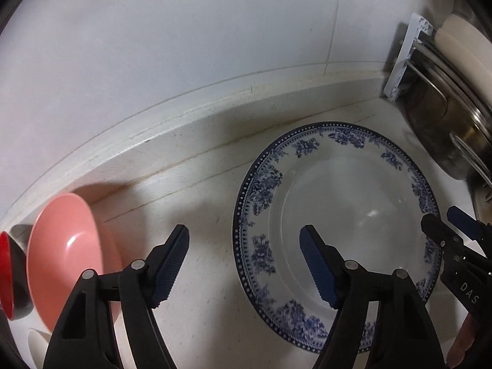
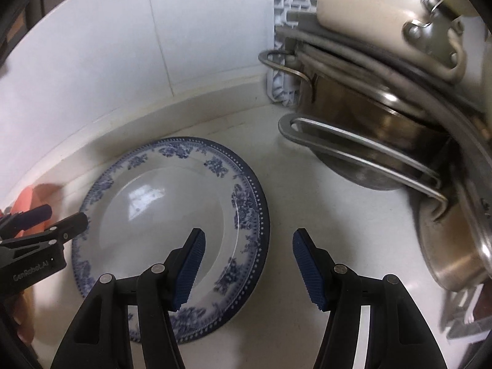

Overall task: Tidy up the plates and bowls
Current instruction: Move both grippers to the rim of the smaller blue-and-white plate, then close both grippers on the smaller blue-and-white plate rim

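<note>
1. Starting at the far left, a red bowl [image 1: 9,276] and a pink bowl [image 1: 66,258] lean together on the surface [image 1: 196,203].
2. Your left gripper [image 1: 244,264] has its fingers apart, straddling the blue-patterned plate's [image 1: 353,203] left rim, clamping nothing.
3. Your right gripper [image 2: 247,269] likewise brackets the right rim, fingers apart and empty.
4. Judging by this, you are approaching to lift the plate; next, close on both rims, clear of the steel pots [image 2: 384,141].
</note>
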A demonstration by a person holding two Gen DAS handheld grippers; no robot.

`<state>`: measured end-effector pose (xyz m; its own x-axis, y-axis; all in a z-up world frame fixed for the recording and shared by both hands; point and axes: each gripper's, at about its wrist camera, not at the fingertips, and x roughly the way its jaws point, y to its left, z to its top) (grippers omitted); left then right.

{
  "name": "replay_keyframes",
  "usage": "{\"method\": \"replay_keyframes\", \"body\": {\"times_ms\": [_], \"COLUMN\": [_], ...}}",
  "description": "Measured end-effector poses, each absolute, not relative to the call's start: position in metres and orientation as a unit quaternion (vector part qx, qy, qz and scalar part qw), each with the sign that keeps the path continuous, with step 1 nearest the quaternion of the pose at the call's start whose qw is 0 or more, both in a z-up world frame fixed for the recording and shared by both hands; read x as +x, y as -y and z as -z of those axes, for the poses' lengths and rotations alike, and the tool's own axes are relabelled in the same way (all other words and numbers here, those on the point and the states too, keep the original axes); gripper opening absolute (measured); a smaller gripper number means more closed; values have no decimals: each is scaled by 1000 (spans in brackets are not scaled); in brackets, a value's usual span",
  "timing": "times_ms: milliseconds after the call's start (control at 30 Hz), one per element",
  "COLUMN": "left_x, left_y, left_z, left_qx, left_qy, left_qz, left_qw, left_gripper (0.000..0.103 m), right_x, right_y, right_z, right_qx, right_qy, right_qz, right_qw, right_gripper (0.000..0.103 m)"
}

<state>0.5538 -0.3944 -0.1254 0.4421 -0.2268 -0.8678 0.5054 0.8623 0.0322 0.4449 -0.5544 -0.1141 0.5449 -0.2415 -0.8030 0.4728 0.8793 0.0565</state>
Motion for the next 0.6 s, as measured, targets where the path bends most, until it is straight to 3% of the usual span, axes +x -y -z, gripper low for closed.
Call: {"method": "replay_keyframes", "body": {"times_ms": [533,600], "left_x": [563,563], "left_y": [401,402], "left_z": [137,137], "left_qx": [129,127], "left_qy": [-502,-503], "left_qz": [237,234], "left_qw": [822,822], "left_gripper": [38,37], "right_x": [467,467], "right_y": [561,561], "right_z": [133,133], "right_qx": [152,150], "right_qy": [-449,-450], "right_qz": [189,190], "right_qw": [860,860], "right_gripper": [43,41]}}
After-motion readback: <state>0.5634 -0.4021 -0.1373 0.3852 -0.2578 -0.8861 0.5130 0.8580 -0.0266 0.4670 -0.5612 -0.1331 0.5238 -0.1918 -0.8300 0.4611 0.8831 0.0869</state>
